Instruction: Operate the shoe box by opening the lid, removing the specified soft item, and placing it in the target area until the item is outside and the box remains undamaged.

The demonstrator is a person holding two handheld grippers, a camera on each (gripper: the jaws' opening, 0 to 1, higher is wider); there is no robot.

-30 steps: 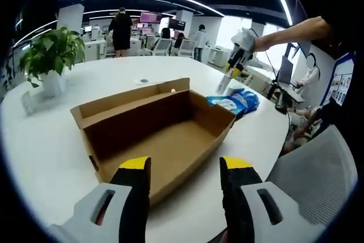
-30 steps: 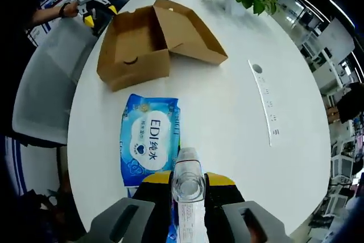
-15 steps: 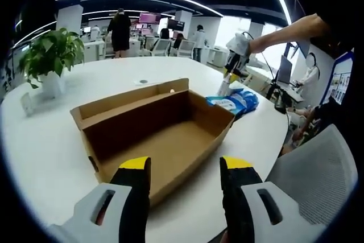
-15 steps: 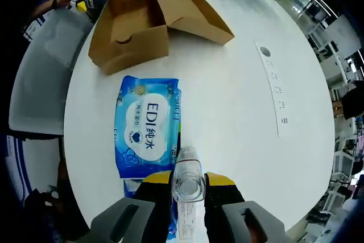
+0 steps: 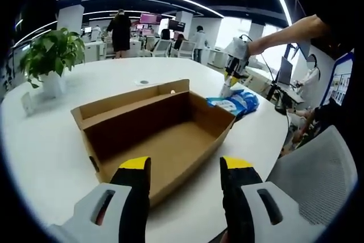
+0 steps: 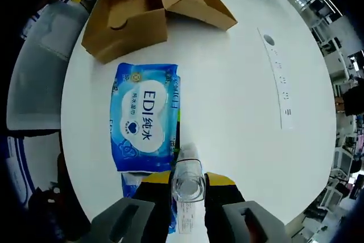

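**A:** Where's the soft item sitting?

**B:** The blue wipes pack (image 6: 145,116) lies flat on the white table (image 6: 239,112), outside the shoe box (image 6: 133,15). In your right gripper view it sits at about 10 o'clock from the fingers, label up, with white characters on a pale oval. A second blue pack's edge (image 6: 129,181) peeks out below it, just beside your right gripper (image 6: 187,181).

**A:** And the box?

**B:** Open, brown cardboard, lid folded back. In your left gripper view the shoe box (image 5: 153,129) lies straight ahead at 12 o'clock, its inside bare, walls looking intact. The wipes pack (image 5: 234,102) is just past its far corner, at about 2 o'clock.

**A:** What are your fingers doing?

**B:** Your right gripper's fingers are clamped on a clear plastic bottle (image 6: 187,183), seen from its top end, standing up between them. Your left gripper (image 5: 185,166) has its fingers apart, holding nothing, near the box's closest wall.

**A:** Anything around to mind?

**B:** A potted plant (image 5: 50,55) at 10 o'clock in the left gripper view, well apart from the box. A grey chair (image 5: 315,174) sits at the table's edge, at 4 o'clock. People stand far back in the office.
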